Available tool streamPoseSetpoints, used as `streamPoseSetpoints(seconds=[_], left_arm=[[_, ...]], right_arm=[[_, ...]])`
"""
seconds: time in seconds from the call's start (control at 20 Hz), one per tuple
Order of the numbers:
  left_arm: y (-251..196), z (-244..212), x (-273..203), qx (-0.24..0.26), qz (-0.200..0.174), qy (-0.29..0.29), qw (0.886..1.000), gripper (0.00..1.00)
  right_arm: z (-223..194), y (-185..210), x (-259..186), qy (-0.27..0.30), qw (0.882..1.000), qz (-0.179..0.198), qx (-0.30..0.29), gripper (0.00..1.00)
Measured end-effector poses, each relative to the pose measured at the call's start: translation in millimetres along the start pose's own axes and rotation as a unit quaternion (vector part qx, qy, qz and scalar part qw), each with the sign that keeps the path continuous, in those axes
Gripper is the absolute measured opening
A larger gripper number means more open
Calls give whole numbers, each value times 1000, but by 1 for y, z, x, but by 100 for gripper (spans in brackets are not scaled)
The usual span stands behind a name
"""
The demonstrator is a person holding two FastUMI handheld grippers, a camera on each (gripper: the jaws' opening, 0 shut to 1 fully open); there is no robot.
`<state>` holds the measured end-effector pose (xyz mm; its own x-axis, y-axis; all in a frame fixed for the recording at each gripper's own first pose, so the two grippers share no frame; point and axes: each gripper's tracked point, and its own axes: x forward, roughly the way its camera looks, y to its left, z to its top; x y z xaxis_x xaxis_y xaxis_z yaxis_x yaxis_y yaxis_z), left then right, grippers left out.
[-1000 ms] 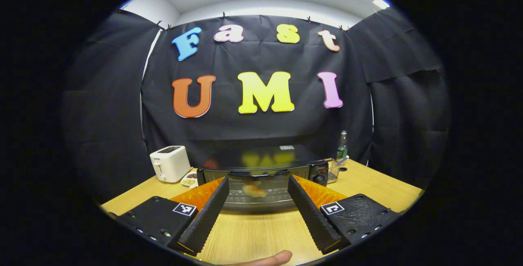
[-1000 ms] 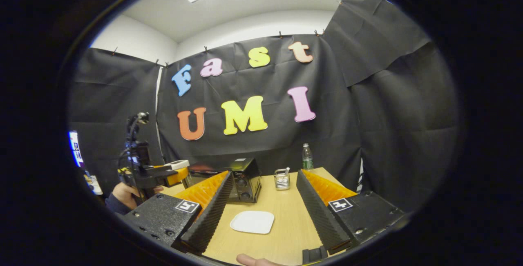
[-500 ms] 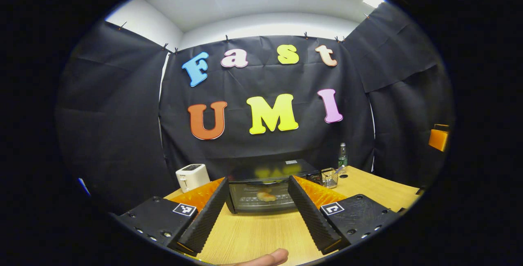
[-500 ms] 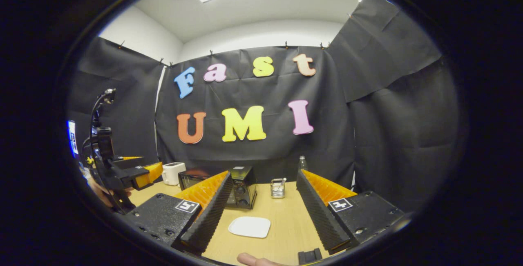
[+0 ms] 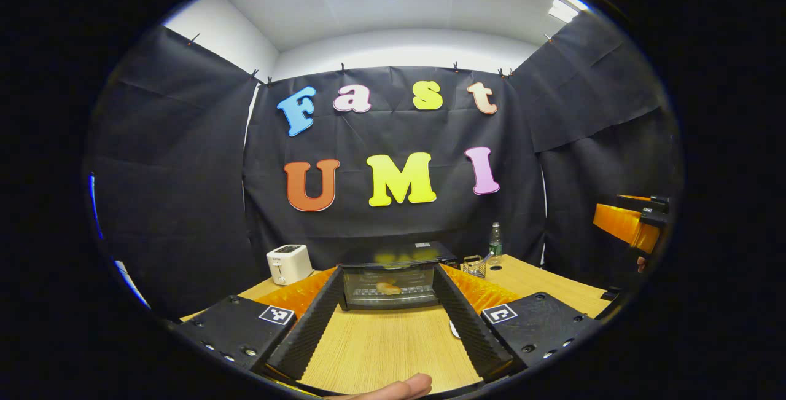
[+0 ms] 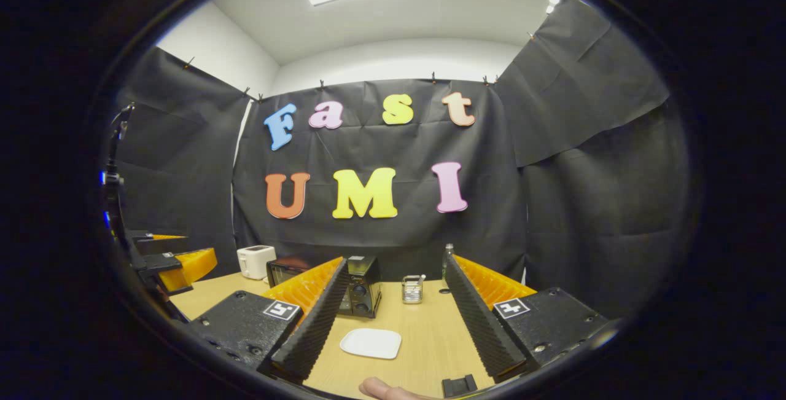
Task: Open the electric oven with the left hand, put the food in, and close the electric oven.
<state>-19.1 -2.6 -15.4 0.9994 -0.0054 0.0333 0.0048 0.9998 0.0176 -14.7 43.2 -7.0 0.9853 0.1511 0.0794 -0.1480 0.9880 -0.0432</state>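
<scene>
The black electric oven [image 5: 391, 277] stands at the back of the wooden table [image 5: 387, 351] with its glass door shut. A piece of golden food [image 5: 388, 288] lies on the rack behind the glass. My left gripper [image 5: 387, 332] is open, well in front of the oven, nothing between its fingers. In the right gripper view the oven [image 6: 356, 286] shows to the left, partly behind my finger. My right gripper [image 6: 393, 326] is open above the table, over a bare white plate [image 6: 371, 343]. The left gripper [image 6: 178, 265] shows at the far left there.
A white toaster [image 5: 288, 263] stands left of the oven. A small metal basket [image 5: 473, 265] and a green bottle [image 5: 495, 245] stand to its right. The right gripper [image 5: 626, 222] shows at the right edge of the left gripper view. A fingertip [image 5: 399, 388] lies at the bottom.
Both grippers have drawn back from the oven and tilted up, so the oven looks smaller and farther. The oven door stays shut with the food inside.
</scene>
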Motion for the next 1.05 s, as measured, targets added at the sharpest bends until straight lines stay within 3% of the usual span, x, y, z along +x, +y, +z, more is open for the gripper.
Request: streamPoseSetpoints(seconds=[0.35, 1.0, 1.05], left_arm=[[14, -23, -25, -13, 34, 4, 999, 95], [1, -32, -28, -12, 13, 16, 1000, 95], [1, -34, -28, -10, 13, 19, 1000, 95]], right_arm=[[-26, -4, 3, 29, 1000, -1, -6, 96], [-42, -13, 4, 42, 999, -4, -7, 100], [-42, -12, 5, 43, 999, -2, -6, 96]])
